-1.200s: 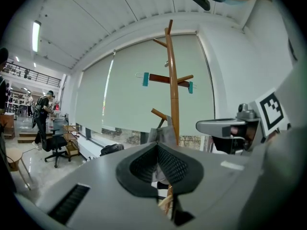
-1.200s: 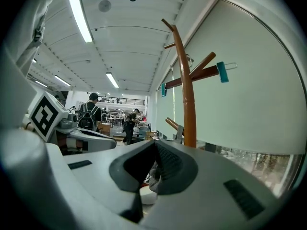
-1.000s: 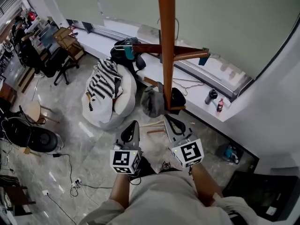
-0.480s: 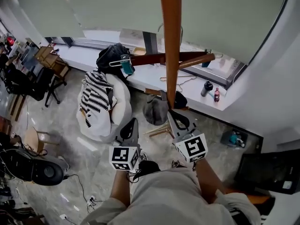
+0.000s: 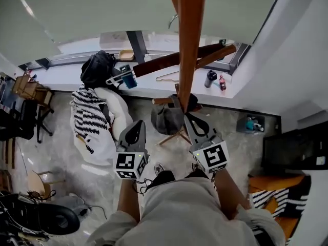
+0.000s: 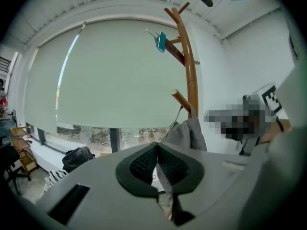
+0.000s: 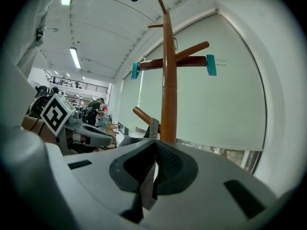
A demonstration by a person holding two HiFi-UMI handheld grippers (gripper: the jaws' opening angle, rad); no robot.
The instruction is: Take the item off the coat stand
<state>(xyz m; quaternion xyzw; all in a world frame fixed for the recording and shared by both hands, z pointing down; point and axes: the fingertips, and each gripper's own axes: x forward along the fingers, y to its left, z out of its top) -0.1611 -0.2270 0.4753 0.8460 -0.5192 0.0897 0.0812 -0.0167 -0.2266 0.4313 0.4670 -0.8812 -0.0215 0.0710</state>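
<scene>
Black fabric of a backpack shows at the far left, on the white window ledge. Below it, a black-and-white striped cloth is spread over a white beanbag on the floor. A little to the right, a teal hanger hangs from the end of a dark arm of the coat stand.

The left gripper is held up in front of the person. Its two jaws are pressed together with nothing between them, and it touches nothing.

Just right of it, the grey bag hangs by its strap from a low peg of the stand. It sits close against the wooden pole and above the floor.

The right gripper points toward the pole, just beside the bag. I cannot tell from the head view whether it touches the bag. Its jaws are also closed on each other, and the right gripper view shows nothing between them.

Further right on the ledge stand a dark bottle and a small red bottle, near each other.
</scene>
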